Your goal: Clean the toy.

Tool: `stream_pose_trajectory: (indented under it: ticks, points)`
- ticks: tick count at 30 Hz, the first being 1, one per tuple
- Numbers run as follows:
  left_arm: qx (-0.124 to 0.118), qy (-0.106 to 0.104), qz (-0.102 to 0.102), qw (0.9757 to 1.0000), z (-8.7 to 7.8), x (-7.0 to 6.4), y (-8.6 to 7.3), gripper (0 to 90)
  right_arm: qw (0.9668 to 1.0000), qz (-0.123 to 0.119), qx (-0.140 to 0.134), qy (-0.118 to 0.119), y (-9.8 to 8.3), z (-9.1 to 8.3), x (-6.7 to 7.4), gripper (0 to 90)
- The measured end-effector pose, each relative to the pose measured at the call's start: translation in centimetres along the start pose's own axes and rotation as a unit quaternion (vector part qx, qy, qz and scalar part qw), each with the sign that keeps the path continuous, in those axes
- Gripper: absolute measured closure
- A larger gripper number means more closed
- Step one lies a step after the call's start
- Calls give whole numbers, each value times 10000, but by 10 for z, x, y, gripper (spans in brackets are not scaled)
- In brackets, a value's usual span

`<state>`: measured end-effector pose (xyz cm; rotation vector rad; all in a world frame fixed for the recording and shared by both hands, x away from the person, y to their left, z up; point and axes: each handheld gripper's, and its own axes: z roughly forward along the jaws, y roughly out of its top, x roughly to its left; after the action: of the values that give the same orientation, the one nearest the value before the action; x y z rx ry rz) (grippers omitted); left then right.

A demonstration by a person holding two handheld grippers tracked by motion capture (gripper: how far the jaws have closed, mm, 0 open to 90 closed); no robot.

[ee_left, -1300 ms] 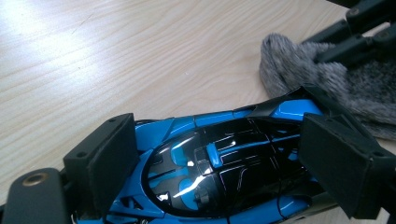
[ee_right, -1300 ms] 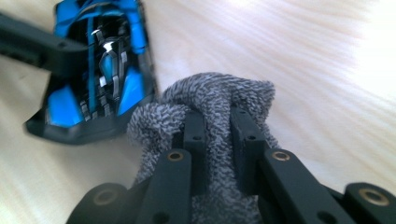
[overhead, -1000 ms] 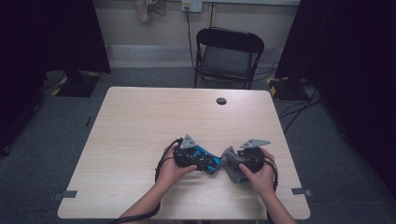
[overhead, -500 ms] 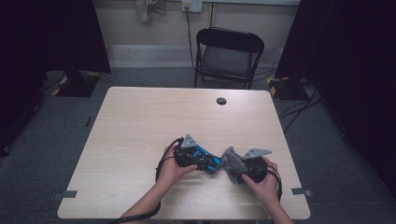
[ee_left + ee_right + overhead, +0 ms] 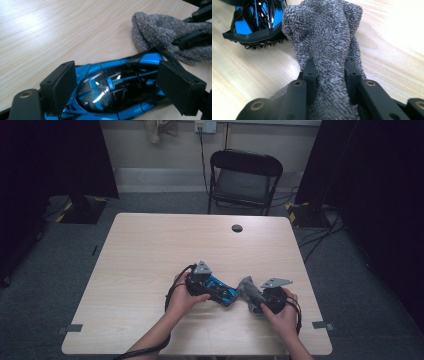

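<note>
Near the front edge of the surface [image 5: 150, 250], right of its middle, a blue and black shoe [image 5: 220, 290] lies with a grey cloth [image 5: 248, 291] at its right end. The left gripper [image 5: 212, 287] stands with its jaws wide on either side of the shoe; in the left gripper view the two pads flank the glossy blue-and-black shell [image 5: 112, 90] closely, and I judge that they clamp it, though the actual contact is hard to confirm. The right gripper [image 5: 260, 302] has just been closing its jaws, and the right gripper view shows them now narrow and pinched on a bunched fold of the cloth [image 5: 324, 50], which rises ahead of them and leans against the dark rim of the shoe [image 5: 254, 22]. The shoe's studded sole shows at that rim, just beside the cloth.

The step in hand looks like a wiping or polishing job: one gripper steadies the shoe while the other has taken hold of the cloth. The grip on the cloth seems made, so the next move probably calls for carrying the cloth onto the shoe's shell and rubbing along it, with the left jaws firm enough that the shoe does not slide on the smooth wood. The cloth is soft and loose, so it may slip or fold under itself if dragged across the studs.

A black folding chair [image 5: 245, 177] stands beyond the far edge, and a small dark disc [image 5: 237, 228] lies near that edge.
</note>
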<state>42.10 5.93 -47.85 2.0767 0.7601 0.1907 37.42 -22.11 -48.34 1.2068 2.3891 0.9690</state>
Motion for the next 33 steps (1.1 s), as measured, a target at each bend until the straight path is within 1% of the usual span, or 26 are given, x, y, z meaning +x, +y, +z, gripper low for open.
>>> stream_pose_trajectory:
  ticks: [1,3,5,7,8,9,10,11,12,13,14,15,16,17,18,19,20,22,23,24,26,27,28,29,31,33]
  points:
    - [0,0,0,10000,0,0,0,163,10000,0,0,0,0,0,0,706]
    - [80,24,82,9999,-2,-2,-2,160,10000,21,-40,10,0,-1,-1,710]
    - [70,6,101,9999,-4,-2,-6,158,10000,17,-62,-10,0,-2,-2,711]
    - [55,-7,107,9999,-6,-3,-8,157,9999,34,-109,-63,1,-5,-4,713]
    - [82,-21,132,9999,-9,-4,-9,159,9998,71,-186,-53,4,-11,-7,715]
    - [82,-21,132,9999,-9,-4,-9,159,9998,71,-186,-53,4,-11,-7,715]
    - [92,-21,276,9996,-12,-6,-9,157,9996,2,-237,-162,9,-20,-13,715]
    - [92,-21,276,9996,-12,-6,-9,157,9996,2,-237,-162,9,-20,-13,715]
    - [70,-19,334,9994,-12,-7,-9,157,9995,-19,-281,-171,12,-24,-16,715]
    - [18,-12,355,9994,-13,-7,-8,157,9993,-23,-378,-32,15,-26,-19,715]
    - [-107,-26,280,9995,-12,-8,-6,158,9994,-64,-334,97,20,-25,-20,715]
    - [-107,-26,280,9995,-12,-8,-6,158,9994,-64,-334,97,20,-25,-20,715]
    - [-52,-76,215,9997,-8,-8,-6,157,9995,-189,-213,154,26,-18,-20,714]
    - [-52,-76,215,9997,-8,-8,-6,158,9995,-189,-213,154,26,-18,-20,714]
    - [-31,-61,330,9994,-3,-10,-7,156,9995,-141,-113,251,31,-7,-21,714]
    - [-58,-26,373,9993,-2,-10,-7,154,9994,-131,-79,306,32,-3,-22,714]
    - [-58,-26,373,9993,-2,-10,-7,153,9993,-117,-19,367,33,3,-22,714]
    - [-16,68,425,9991,-1,-9,-8,152,9983,-252,112,513,36,12,-19,713]
    - [-16,68,425,9991,-1,-9,-8,152,9983,-252,112,513,36,12,-19,713]
    - [5,91,386,9992,-2,-7,-9,152,9965,-464,225,662,40,21,-15,712]
    - [5,92,366,9993,-2,-6,-9,152,9954,-571,287,718,42,27,-12,712]
    - [-3,88,335,9994,-2,-5,-10,152,9954,-571,287,718,42,27,-12,712]
    - [-42,98,336,9994,-2,-4,-11,152,9938,-652,309,847,44,31,-11,712]
    - [-42,98,336,9994,-2,-4,-11,152,9938,-652,309,847,44,31,-11,712]
    - [-53,107,353,9993,-1,-4,-11,152,9931,-653,311,927,46,33,-12,712]
    - [-63,130,352,9993,-1,-4,-11,152,9923,-561,314,1062,47,35,-15,713]
